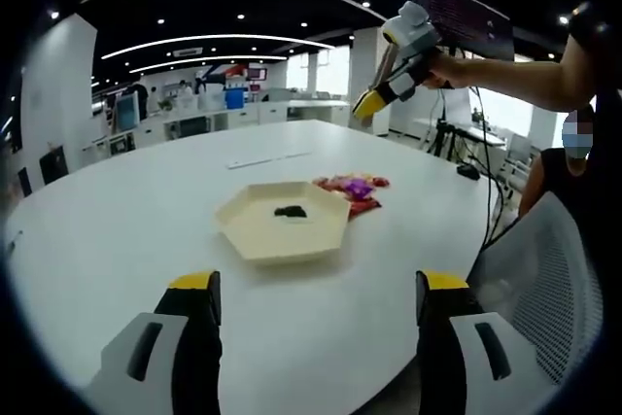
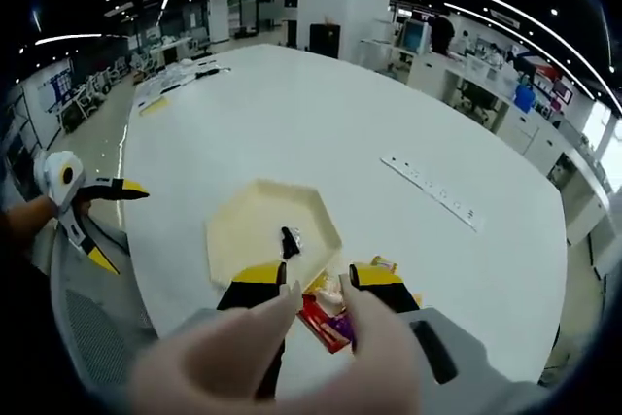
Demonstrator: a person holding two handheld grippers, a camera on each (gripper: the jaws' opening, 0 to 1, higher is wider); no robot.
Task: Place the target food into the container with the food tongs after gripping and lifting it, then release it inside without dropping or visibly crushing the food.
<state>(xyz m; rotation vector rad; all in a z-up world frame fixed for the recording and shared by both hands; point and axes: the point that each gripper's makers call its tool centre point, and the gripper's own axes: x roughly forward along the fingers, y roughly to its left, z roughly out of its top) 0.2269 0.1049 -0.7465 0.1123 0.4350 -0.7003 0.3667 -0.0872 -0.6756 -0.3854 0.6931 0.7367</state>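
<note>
A cream hexagonal tray (image 1: 255,232) sits on the white table with a small dark piece of food (image 1: 290,211) in it. Colourful food packets (image 1: 355,187) lie against its far right side. My left gripper (image 1: 319,289) hangs open and empty before the tray. A hand holds my right gripper (image 1: 371,102) high above the table. In the right gripper view the right gripper (image 2: 319,277) hovers over the packets (image 2: 330,316), its jaws shut on pale blurred food tongs (image 2: 374,347). The tray (image 2: 243,230), dark piece (image 2: 290,240) and open left gripper (image 2: 112,224) lie beyond.
The white table (image 1: 146,221) is wide, with a flat power strip (image 2: 432,191) across it. A mesh chair (image 1: 544,259) stands at the near edge, beside a person in black. Desks and office gear fill the room behind.
</note>
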